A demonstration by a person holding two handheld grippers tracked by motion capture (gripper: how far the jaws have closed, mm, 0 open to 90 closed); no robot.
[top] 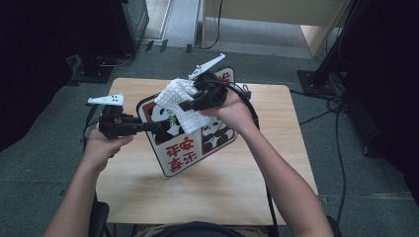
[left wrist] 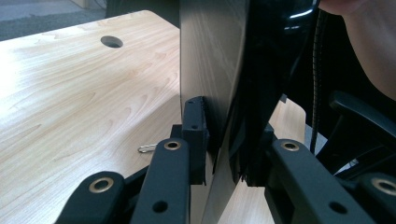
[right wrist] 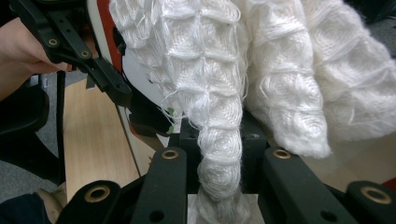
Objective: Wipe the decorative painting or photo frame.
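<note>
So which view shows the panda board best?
The high view: the panda board shows its whole printed face, tilted above the table. The left gripper view shows its edge between the jaws; the right gripper view, a sliver behind the white cloth.

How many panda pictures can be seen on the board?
2 show: one panda at the board's left half, another panda at its right. The white cloth may hide more.

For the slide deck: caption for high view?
Left gripper clamps panda board's edge while right gripper presses white cloth on it.

Even overhead light brightens my table [top: 207, 192], dark surroundings, glare off wood beside my blurred near jaws.
</note>
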